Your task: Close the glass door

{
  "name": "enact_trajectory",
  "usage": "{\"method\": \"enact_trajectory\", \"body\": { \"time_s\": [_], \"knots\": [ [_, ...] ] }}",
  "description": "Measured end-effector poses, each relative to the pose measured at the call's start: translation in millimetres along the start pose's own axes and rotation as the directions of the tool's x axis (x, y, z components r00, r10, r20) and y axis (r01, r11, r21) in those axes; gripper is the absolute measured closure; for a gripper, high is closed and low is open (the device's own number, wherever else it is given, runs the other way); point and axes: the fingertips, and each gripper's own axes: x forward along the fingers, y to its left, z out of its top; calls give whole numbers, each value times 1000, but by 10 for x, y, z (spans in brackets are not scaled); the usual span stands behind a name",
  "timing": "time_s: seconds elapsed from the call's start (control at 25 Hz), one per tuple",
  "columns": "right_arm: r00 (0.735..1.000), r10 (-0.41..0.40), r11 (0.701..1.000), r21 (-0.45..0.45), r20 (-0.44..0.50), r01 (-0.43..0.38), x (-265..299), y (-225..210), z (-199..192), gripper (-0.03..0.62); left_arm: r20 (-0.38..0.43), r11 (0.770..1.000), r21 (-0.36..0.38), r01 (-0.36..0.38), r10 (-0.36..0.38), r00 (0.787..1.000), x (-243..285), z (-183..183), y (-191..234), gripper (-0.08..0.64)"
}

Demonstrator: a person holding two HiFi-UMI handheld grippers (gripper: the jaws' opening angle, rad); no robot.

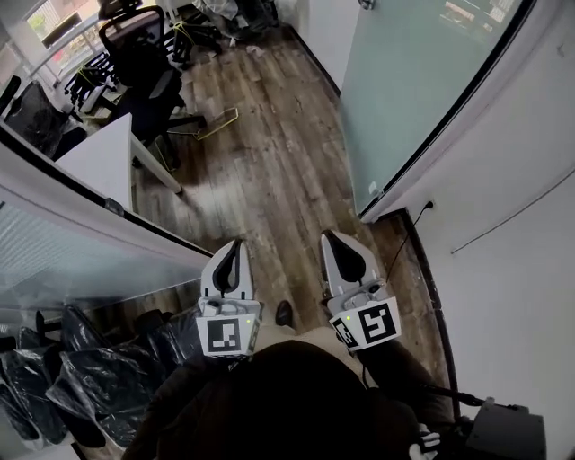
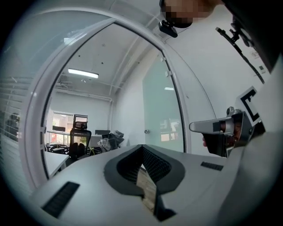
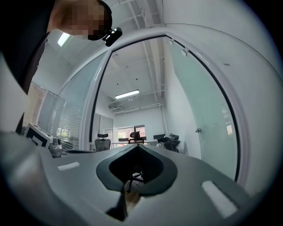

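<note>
The frosted glass door (image 1: 418,81) stands swung open into the office at the upper right, its knob (image 1: 366,4) at the far edge. It also shows in the left gripper view as the glass door (image 2: 162,110) and in the right gripper view as the glass door (image 3: 201,110), with the knob (image 3: 198,130) far off. My left gripper (image 1: 236,243) and right gripper (image 1: 327,235) are held side by side over the wood floor in the doorway. Both are shut with nothing in them and are well short of the door. The left gripper (image 2: 142,151) sees the right gripper (image 2: 208,127) beside it.
The white door frame and wall (image 1: 503,180) run along the right, with a cable and socket (image 1: 426,207). A glass partition with blinds (image 1: 81,243) is on the left, plastic-wrapped chairs (image 1: 63,377) below it. A white desk (image 1: 103,153) and black office chairs (image 1: 144,63) stand beyond.
</note>
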Motion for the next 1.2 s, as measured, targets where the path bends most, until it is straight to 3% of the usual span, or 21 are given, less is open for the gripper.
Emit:
{"method": "enact_trajectory", "body": {
  "time_s": [0.24,0.56,0.68,0.92,1.2],
  "knots": [
    [1000,-26,999,-34,5,26,791,-691,136,591,-11,1000,-16,20,-20,1000,1022,-29,129,563],
    [999,-49,998,-33,12,49,2066,-2156,-53,591,-17,1000,-22,4,-5,1000,2857,-145,186,563],
    [1000,-31,999,-6,-1,31,2560,-2609,-66,591,-16,999,-52,12,-13,1000,3524,-17,154,564],
    [999,-30,999,-14,-24,29,3364,-3377,26,591,30,999,-46,6,-4,1000,4674,254,219,564],
    [997,-54,998,-15,-51,53,4373,-4219,-278,591,21,999,-42,20,-20,1000,6060,21,514,564]
  ]
}}
